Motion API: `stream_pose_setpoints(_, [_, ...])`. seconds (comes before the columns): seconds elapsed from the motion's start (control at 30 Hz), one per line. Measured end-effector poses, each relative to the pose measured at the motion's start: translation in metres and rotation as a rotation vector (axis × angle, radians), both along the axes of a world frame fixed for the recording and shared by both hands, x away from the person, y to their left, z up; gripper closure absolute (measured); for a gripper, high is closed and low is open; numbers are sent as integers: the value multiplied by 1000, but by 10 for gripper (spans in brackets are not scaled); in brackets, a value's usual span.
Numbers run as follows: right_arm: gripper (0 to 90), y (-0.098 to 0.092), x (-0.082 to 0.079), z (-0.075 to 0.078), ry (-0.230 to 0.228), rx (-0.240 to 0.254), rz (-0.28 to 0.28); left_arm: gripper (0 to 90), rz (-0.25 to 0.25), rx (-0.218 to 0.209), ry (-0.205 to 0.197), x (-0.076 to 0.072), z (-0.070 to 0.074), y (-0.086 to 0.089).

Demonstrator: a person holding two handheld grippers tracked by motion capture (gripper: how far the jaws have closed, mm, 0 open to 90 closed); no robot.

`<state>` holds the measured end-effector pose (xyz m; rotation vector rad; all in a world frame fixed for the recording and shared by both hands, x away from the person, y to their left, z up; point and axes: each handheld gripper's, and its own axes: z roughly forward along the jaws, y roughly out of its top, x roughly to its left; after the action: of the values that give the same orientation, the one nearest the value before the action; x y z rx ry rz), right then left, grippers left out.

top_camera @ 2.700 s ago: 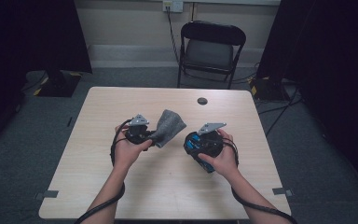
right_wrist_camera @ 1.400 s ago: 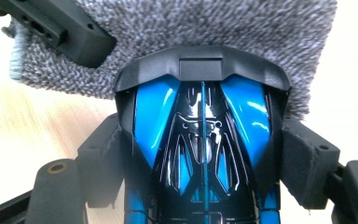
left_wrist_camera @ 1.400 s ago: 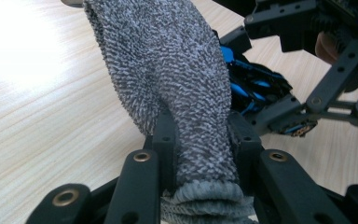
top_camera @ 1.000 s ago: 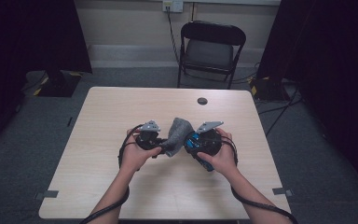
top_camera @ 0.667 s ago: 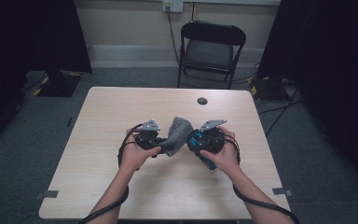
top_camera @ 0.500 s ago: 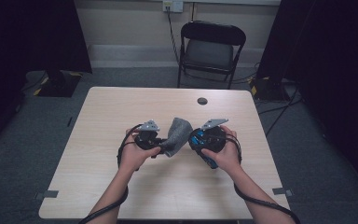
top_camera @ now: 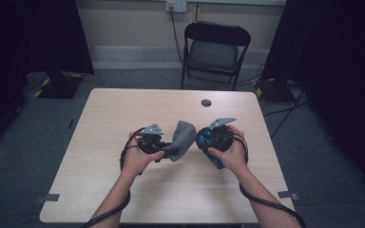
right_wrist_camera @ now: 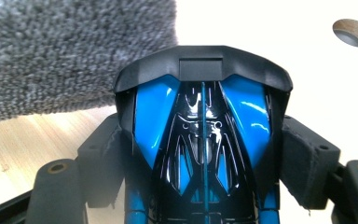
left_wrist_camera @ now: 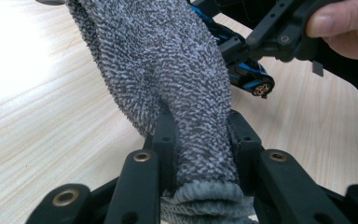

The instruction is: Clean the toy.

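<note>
A grey terry cloth hangs above the middle of the wooden table, with my left gripper shut on its bunched lower end. My right gripper is shut on a glossy blue and black toy car, a pad against each flank. The cloth's free end lies against the car's front. In the left gripper view the car sits just behind the cloth, under the person's other hand. In the right gripper view the cloth covers the upper left.
A round cable hole sits in the tabletop near its far edge. A black folding chair stands behind the table. Dark curtains flank the room on both sides. Cables trail from both grippers over the table's near edge.
The two hands have come together since the earliest frame, bringing the cloth against the car. Over the last second the right hand with the car edged slightly toward the cloth.
</note>
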<state>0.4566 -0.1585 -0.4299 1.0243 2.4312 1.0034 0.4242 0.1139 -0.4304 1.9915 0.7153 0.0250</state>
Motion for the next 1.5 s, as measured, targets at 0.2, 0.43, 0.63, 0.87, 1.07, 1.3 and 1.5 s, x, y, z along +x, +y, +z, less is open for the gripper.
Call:
stream_pose_setpoints(0.2, [253, -7, 4, 0, 0, 1, -26, 697, -5, 10, 2, -1, -1, 4])
stream_pose_setpoints(0.43, [254, -19, 6, 2, 5, 18, -40, 695, 32, 5, -3, -1, 0, 17])
stream_pose_setpoints(0.63, [253, -17, 0, 5, -1, 27, -11, 695, 87, -17, -23, 5, 7, 24])
stream_pose_setpoints(0.87, [253, -3, -13, 7, -12, 34, 52, 690, 131, -39, -29, 11, 12, 23])
stream_pose_setpoints(1.07, [253, 6, -22, 6, -12, 44, 87, 690, 139, -33, -33, 13, 14, 19])
stream_pose_setpoints(1.3, [253, 11, -28, 3, -8, 60, 112, 690, 129, -13, -39, 16, 15, 14])
stream_pose_setpoints(1.5, [253, 20, -34, 6, -13, 68, 160, 689, 108, -3, -33, 17, 12, 5])
